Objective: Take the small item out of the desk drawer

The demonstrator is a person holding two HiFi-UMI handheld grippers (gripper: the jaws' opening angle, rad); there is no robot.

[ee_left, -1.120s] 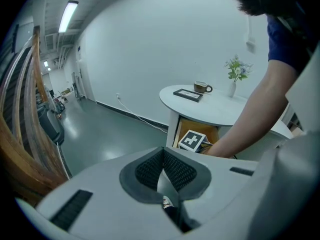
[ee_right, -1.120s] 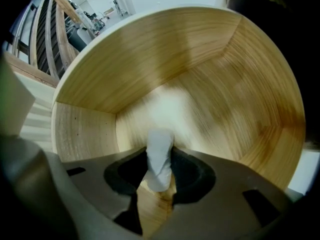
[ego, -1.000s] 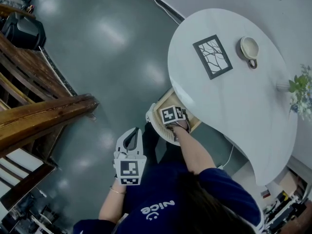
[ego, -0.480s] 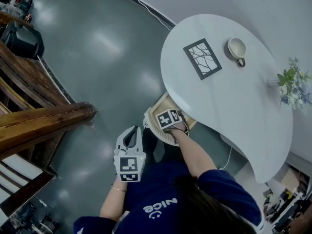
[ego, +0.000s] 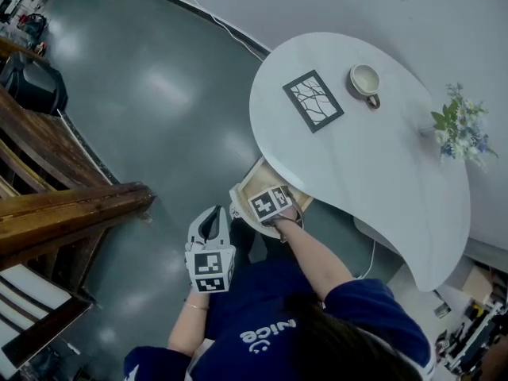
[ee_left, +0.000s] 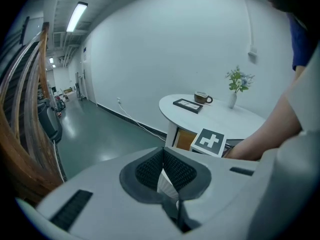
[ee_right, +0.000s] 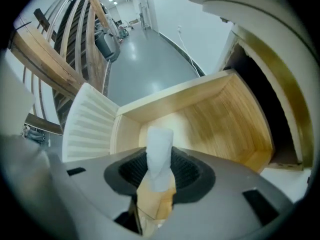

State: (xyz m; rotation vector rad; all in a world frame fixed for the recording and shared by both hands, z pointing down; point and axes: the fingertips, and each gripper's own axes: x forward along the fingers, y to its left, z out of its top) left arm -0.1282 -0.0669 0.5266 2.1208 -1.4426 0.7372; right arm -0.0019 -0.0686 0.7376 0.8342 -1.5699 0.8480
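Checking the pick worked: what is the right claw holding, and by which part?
A small white item, pinched at its lower part; the top sticks out.

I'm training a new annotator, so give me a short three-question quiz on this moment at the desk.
1. True or false: the desk drawer is open.
2. The right hand-held gripper holds: A) a pen B) a small pale item C) nothing.
3. Fill in: the mug stands on the white ____.
Key: 1 true; 2 B; 3 desk.
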